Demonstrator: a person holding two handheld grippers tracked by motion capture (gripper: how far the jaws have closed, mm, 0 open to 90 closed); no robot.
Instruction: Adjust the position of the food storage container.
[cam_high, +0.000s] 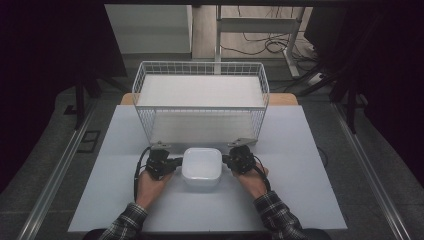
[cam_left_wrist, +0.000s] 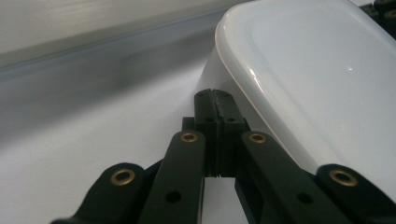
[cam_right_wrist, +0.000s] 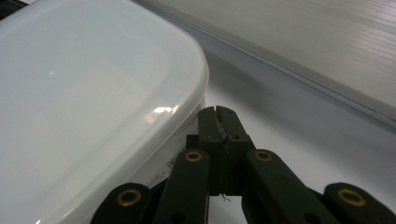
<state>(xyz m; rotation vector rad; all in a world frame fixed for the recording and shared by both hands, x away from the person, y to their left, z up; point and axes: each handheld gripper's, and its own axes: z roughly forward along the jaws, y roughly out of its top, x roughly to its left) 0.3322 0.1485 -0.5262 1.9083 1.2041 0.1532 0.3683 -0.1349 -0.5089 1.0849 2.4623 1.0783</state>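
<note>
A white square container with a rounded lid (cam_high: 201, 167) stands on the white table top, just in front of the wire basket. My left gripper (cam_high: 176, 162) is at its left side and my right gripper (cam_high: 228, 161) at its right side. In the left gripper view the jaws are pressed together, and the left gripper (cam_left_wrist: 215, 95) has its tip against the container (cam_left_wrist: 317, 70) wall, just under the lid's rim. In the right gripper view the right gripper (cam_right_wrist: 218, 112) is likewise shut, its tip under the overhanging rim of the container (cam_right_wrist: 84, 93). Nothing shows between either pair of jaws.
A white wire basket (cam_high: 145, 117) with a pale board lying across it stands behind the container. The white table top (cam_high: 305, 190) runs out to both sides and toward the person. Beyond the table are a desk frame and cables on the floor (cam_high: 270, 47).
</note>
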